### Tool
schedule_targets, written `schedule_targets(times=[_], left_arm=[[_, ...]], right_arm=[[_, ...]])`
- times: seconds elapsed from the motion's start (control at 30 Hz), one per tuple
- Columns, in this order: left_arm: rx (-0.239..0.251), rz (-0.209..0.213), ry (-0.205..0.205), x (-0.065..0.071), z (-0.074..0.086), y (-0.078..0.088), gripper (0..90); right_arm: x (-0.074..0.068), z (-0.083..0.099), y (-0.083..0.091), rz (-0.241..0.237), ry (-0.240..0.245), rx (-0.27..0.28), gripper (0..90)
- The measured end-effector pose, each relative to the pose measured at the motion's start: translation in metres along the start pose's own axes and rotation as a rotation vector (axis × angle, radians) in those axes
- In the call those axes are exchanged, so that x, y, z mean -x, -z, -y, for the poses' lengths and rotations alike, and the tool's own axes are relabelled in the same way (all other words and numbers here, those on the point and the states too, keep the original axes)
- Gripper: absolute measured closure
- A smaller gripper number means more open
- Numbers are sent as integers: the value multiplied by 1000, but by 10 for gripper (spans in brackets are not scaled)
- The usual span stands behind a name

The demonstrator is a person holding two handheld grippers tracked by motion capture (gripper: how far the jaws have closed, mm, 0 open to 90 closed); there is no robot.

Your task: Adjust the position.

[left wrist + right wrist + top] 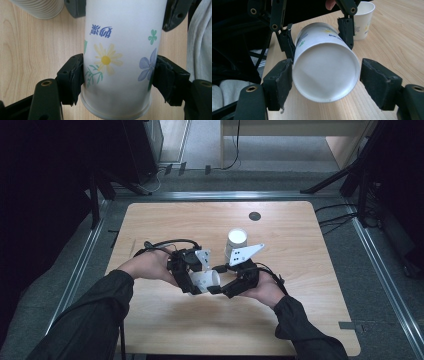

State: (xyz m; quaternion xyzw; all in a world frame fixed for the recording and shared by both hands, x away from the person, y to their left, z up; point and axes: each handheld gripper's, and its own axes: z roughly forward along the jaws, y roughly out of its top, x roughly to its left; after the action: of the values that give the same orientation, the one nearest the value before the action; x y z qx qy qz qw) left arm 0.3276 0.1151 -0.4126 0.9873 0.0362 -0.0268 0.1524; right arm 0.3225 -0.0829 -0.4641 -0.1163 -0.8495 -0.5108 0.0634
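A white paper cup [325, 72] lies sideways, base toward the camera; the right gripper [325, 82] stands open around the base; the left gripper [317, 37] clamps it farther up; a cup stack [362, 21] stands beyond on the wooden table [397, 45].

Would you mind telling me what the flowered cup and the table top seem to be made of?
Flowered cup: probably paper, matt white, with printed flowers and a rolled rim like disposable cups.
Table top: light wood-grain surface, smooth, slightly sheeny; possibly laminate rather than solid wood, the look leaves that open.

One flowered paper cup [205, 280] lying at centre frame, one stack of paper cups [236, 243] upper centre, two grippers, one table [165, 220]
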Motion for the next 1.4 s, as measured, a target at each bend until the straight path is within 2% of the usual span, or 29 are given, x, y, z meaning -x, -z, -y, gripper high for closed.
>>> schedule_targets(times=[0.4,0.5,0.53,0.63,0.9,1.03,1.2,1.4], left_arm=[[12,0,-12,2,-2,0,295],[9,-8,-5,1,-2,0,294],[13,-9,-6,1,-2,0,295],[23,-9,-7,0,-1,1,294],[33,-3,-9,1,-1,2,289],[47,13,16,-1,0,2,269],[71,3,43,-3,3,3,178],[136,-6,82,-4,11,4,132]], right_arm=[[-1,-2,-6,-8,10,-9,295],[-2,-2,-5,-10,16,-17,342],[-4,-3,-4,7,31,-12,343],[-4,-4,-3,11,28,-8,348],[-4,-4,-2,2,29,-5,356],[-4,-4,-2,-3,32,-8,356],[-4,-4,1,-4,29,-9,356],[-2,-4,7,4,22,11,355]])
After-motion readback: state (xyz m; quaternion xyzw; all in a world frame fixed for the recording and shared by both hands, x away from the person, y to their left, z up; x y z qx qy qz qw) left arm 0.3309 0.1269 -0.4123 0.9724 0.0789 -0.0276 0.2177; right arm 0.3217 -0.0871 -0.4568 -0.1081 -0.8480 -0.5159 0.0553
